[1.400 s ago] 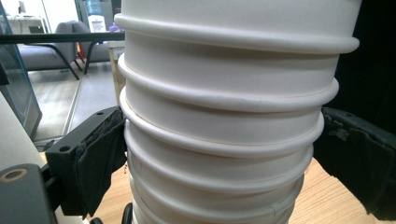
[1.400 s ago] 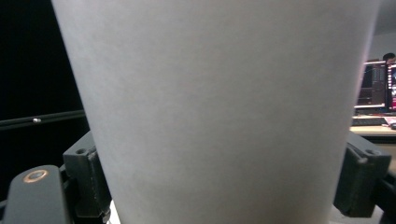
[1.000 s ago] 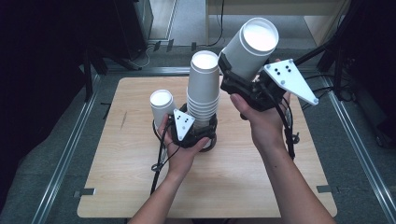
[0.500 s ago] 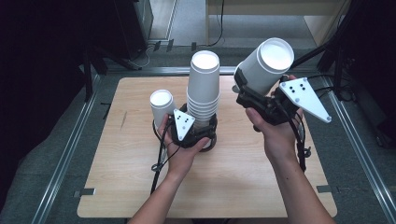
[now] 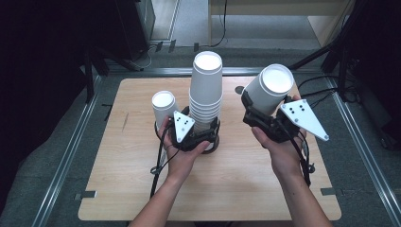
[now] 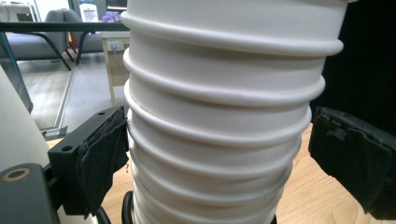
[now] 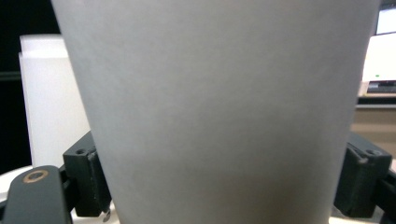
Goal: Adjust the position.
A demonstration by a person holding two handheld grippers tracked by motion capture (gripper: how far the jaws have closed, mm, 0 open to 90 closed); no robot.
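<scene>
We read the work as unstacking cups: one cup [image 5: 268, 91] is already off the stack [image 5: 206, 94] and carried in the right tongs [image 5: 259, 118], held clear above the surface [image 5: 142, 189] at its right side, well apart from the stack. That cup is upside down and tilted, its closed white base up and leaning away from us toward the far right, so its long axis runs slantwise from the tongs at its lower wall up to that base. In the right gripper view its grey wall [image 7: 219, 107] stands between the two jaws, which look clenched on it from both sides. The stack stands upright near the middle of the surface, also base up, long axis vertical, its rims showing as ridges in the left gripper view [image 6: 224, 140]. The left tongs [image 5: 201, 137] straddle the stack low down; there one pad touches the wall, the other stands apart from it, so we judge them released, steadying at most. A single cup [image 5: 163, 106] stands inverted just beside the stack on its left, seemingly one already set out. What is left, by our judgement: set the carried cup down, then work through the many cups remaining.
</scene>
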